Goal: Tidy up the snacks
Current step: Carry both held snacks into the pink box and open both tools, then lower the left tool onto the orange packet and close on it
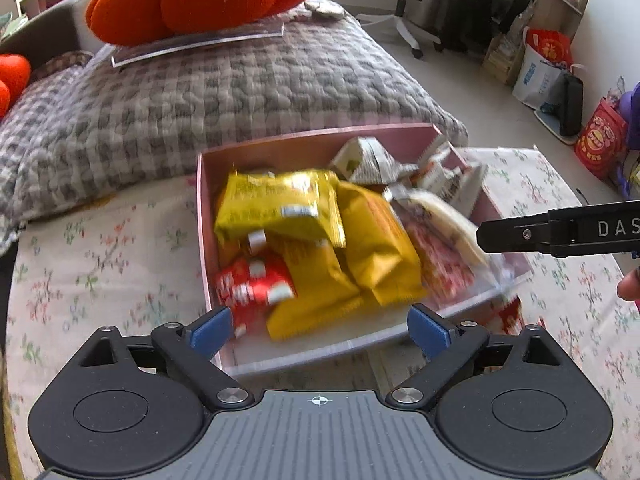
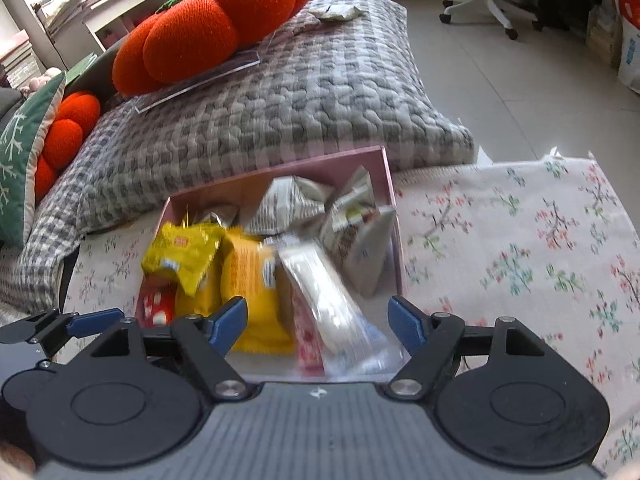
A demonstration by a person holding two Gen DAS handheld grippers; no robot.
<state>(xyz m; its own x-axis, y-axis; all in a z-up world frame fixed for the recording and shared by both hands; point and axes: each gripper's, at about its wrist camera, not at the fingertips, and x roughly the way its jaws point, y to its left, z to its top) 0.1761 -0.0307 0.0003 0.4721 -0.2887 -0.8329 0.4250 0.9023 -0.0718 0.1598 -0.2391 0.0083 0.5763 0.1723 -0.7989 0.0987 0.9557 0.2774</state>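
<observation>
Both tools hang over the near end of a pink box [image 1: 208, 216] that sits on a flowered cloth [image 1: 100, 264], and both stand with their jaws apart and nothing between the blue pads. The left gripper [image 1: 320, 330] points down at the box's near wall; just ahead of its left fingertip lies a red packet [image 1: 252, 284], and straight ahead, in the middle of the box, yellow packets [image 1: 280, 208] are piled one over another. Ahead and to its right a clear-wrapped pale snack [image 1: 444, 220] leans across the heap, with grey-and-white printed packets [image 1: 368, 160] at the far right corner of the box. The right gripper's [image 2: 318, 326] black finger reaches in from the left gripper's right side, its tip close to the pale snack, though blur makes it hard to tell whether they touch. From the right wrist, the clear-wrapped snack runs up between its open fingers, a yellow packet lies just ahead of its left pad, and the left tool's blue pad shows at far left. Beyond the box lies a grey checked quilt [image 2: 320, 92] with an orange pumpkin cushion [image 2: 208, 20] on top.
</observation>
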